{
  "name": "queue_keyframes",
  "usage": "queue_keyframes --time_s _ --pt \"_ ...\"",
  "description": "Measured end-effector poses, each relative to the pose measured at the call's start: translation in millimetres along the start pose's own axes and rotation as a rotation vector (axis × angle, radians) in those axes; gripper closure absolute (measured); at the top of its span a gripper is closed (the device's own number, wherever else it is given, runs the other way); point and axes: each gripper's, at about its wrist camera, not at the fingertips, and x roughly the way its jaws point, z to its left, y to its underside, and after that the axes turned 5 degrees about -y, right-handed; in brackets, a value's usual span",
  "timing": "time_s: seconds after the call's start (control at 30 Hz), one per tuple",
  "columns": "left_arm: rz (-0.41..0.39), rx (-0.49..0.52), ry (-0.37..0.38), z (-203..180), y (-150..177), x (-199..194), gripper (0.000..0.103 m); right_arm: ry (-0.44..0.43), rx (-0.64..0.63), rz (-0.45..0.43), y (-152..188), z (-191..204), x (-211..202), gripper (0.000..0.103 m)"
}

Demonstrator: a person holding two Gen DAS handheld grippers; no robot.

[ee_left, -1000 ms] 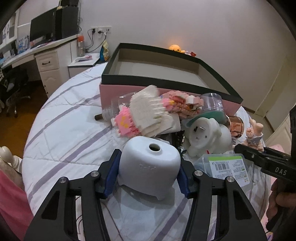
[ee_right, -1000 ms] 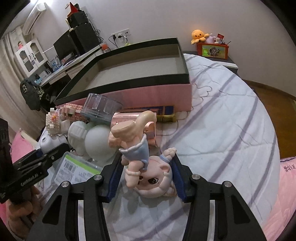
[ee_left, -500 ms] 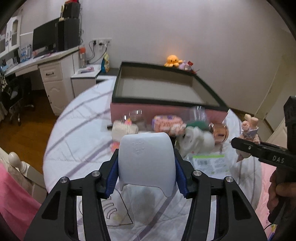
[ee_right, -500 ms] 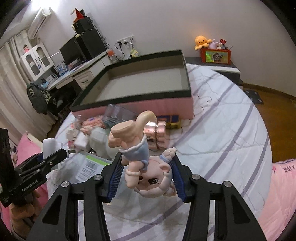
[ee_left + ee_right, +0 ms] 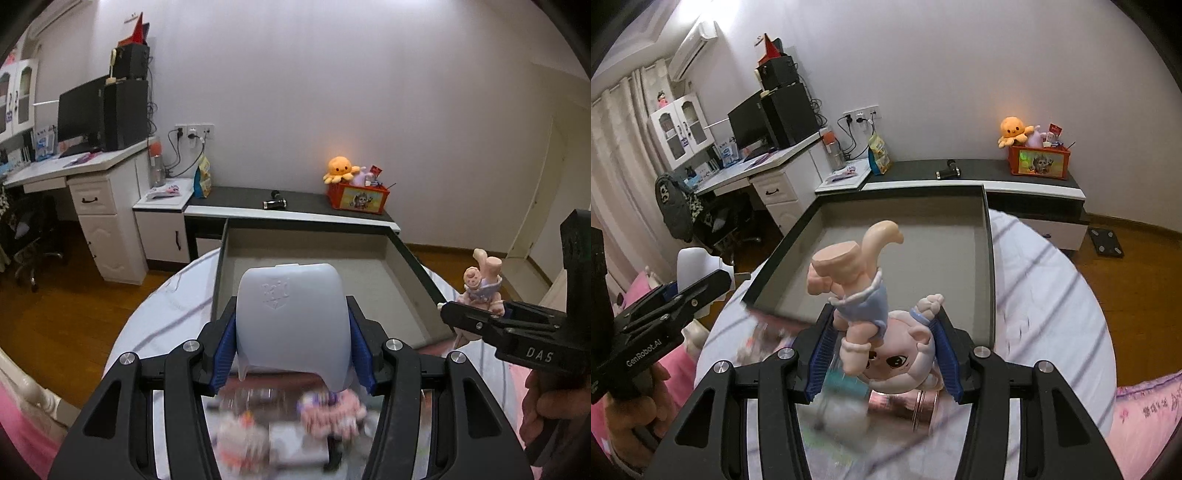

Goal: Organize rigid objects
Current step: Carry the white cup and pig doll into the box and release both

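Left gripper (image 5: pixel 291 354) clamped by its blue pads on a white plastic housing (image 5: pixel 291 317), held in the air before the open box (image 5: pixel 413 258). Right gripper (image 5: pixel 882 354) clamped likewise on an upside-down pig-eared doll figurine (image 5: pixel 886 339), legs up, head between the pads. Box with dark rim and grey floor resting on the striped quilt (image 5: pixel 1045 280). Below both claws, blurred toys (image 5: pixel 332 410) and a copper-coloured tin (image 5: pixel 905 406) lying on the quilt.
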Motion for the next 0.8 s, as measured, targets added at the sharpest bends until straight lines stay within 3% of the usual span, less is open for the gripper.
queue_keyframes --time_s 0.4,0.43,0.47,0.5,0.53,0.57,0.6,0.73,0.8 --pt "0.117 0.007 0.002 -11 -2 80 0.048 0.052 0.043 0.093 -14 -29 67 0.052" --pt "0.118 0.01 -0.006 -12 -2 82 0.043 0.053 0.043 0.095 -14 -30 67 0.051" --pt "0.122 0.011 -0.017 -12 -2 83 0.028 0.057 0.044 0.1 -13 -31 69 0.051" --pt "0.122 0.006 -0.031 -11 -2 83 0.019 0.062 0.045 0.102 -13 -31 70 0.051" --pt "0.11 0.001 -0.044 -11 -2 80 0.008 0.062 0.041 0.1 -12 -31 70 0.048" --pt "0.095 -0.002 -0.051 -10 -2 77 0.003 0.069 0.033 0.11 -11 -30 71 0.036" --pt "0.077 -0.004 -0.058 -9 -2 73 0.001 0.07 0.031 0.101 -11 -29 70 0.016" --pt "0.055 -0.025 -0.091 0 -1 55 0.0 0.086 0.035 0.065 -8 -26 57 0.011" --pt "0.051 -0.046 -0.088 7 1 45 0.0 0.085 0.045 0.044 -8 -24 49 0.0"
